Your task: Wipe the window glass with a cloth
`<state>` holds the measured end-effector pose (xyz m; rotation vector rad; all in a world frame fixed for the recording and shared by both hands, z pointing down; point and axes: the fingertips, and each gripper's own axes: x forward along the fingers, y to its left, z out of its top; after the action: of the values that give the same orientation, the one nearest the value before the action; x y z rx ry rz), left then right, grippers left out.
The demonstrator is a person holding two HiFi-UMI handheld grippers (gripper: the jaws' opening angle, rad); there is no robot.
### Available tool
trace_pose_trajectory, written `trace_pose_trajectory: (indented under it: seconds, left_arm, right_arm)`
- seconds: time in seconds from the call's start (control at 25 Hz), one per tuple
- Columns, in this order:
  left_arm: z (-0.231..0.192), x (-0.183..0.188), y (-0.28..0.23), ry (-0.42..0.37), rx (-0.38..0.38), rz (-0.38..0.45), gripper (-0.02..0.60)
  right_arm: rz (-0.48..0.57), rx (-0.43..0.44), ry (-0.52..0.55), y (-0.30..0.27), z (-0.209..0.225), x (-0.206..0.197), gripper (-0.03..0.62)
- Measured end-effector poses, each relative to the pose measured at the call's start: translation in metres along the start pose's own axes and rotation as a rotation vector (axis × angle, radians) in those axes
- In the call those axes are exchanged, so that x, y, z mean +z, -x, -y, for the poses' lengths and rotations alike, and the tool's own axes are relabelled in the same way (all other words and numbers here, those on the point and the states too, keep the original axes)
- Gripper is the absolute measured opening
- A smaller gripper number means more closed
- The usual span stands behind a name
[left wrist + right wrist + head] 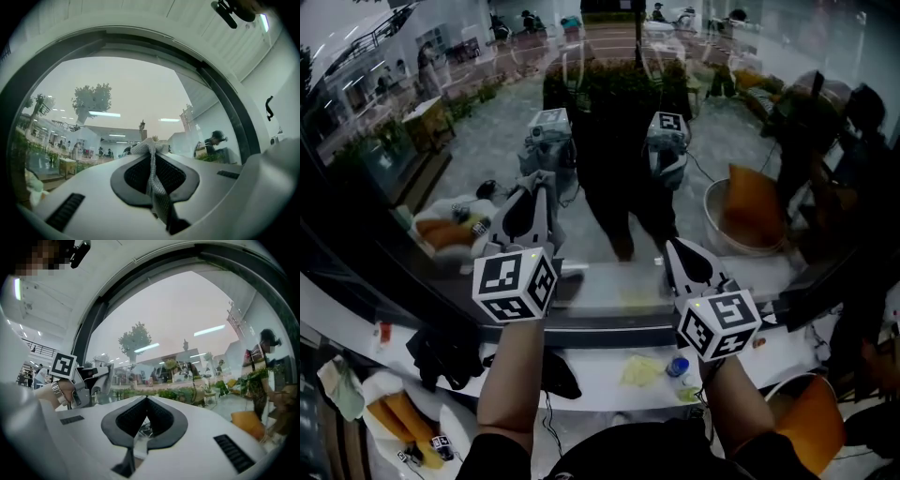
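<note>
The window glass (609, 187) fills the view ahead, and both grippers are held up to it. My left gripper (542, 183) is shut on a grey mesh cloth (151, 154). The cloth bunches out past the jaw tips toward the glass (140, 93), and I cannot tell whether it touches. My right gripper (669, 246) is lower and to the right, by the bottom of the pane, its jaws shut tip to tip with nothing between them (146, 399). The left gripper (89, 380) also shows at the left of the right gripper view. Both grippers are mirrored in the pane.
A dark window frame (609, 328) runs along the bottom of the glass. Below it, a white ledge (591, 375) carries a yellow cloth (642, 368), a blue-capped bottle (677, 366) and black items (441, 352). Plants and furniture show through the glass.
</note>
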<state>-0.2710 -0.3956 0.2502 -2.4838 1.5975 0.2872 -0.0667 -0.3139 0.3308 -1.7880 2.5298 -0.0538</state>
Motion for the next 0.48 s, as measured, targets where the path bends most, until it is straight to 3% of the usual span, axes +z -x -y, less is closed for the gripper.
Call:
trace_pose_trajectory:
  seconds: [0.48]
  left_arm:
    - [0.021, 0.003, -0.005, 0.014, 0.015, -0.016, 0.031]
  right_arm:
    - [0.021, -0.036, 0.004, 0.028, 0.029, 0.017, 0.028]
